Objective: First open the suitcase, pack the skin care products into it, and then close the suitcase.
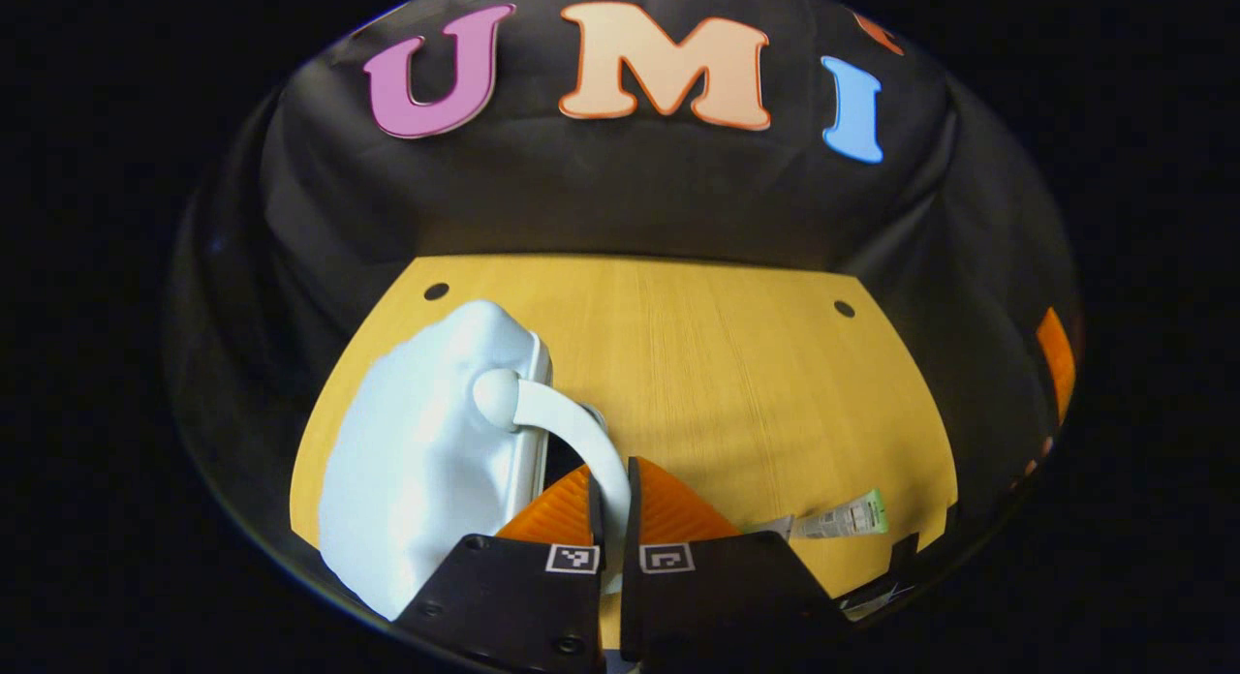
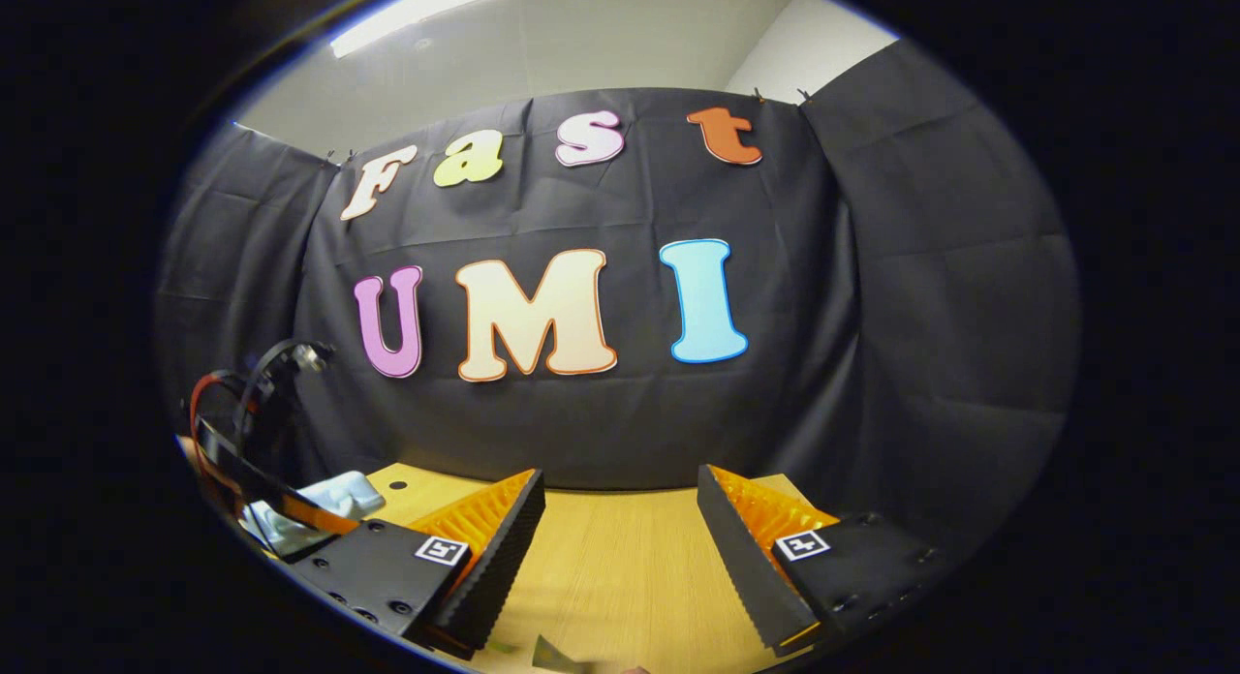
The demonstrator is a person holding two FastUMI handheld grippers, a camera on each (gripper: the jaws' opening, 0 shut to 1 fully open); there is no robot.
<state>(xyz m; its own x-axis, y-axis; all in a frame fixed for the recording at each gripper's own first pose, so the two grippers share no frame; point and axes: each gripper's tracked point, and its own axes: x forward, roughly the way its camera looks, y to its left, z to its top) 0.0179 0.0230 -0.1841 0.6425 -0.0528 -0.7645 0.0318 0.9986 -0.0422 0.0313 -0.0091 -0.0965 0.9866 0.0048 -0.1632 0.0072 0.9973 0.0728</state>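
White plastic is what I meet first on the left: the suitcase (image 1: 426, 451) stands on the wooden table (image 1: 736, 383), at its left part, and the shell looks closed. From its side a curved white handle (image 1: 572, 427) arches toward me. My left gripper (image 1: 610, 505) has its two orange fingers (image 1: 557, 514) brought nearly together, with only a thin gap, and the lower end of the handle runs down into that gap. I judge I am clamped on the handle, though I cannot see the contact itself very clearly.

So the step in hand is, I think, the first one: opening the suitcase. The next move calls for a pull or a lift on this handle without slipping off, because the handle is smooth and round.

Further right on the table, near the front edge, lies a skin care tube (image 1: 852, 517) with a green end, well apart from the suitcase. It is not yet packed.

In the right gripper view, my right gripper (image 2: 620, 548) hangs over bare table with the fingers wide apart and nothing between them. At the far left of that view the suitcase shows again.
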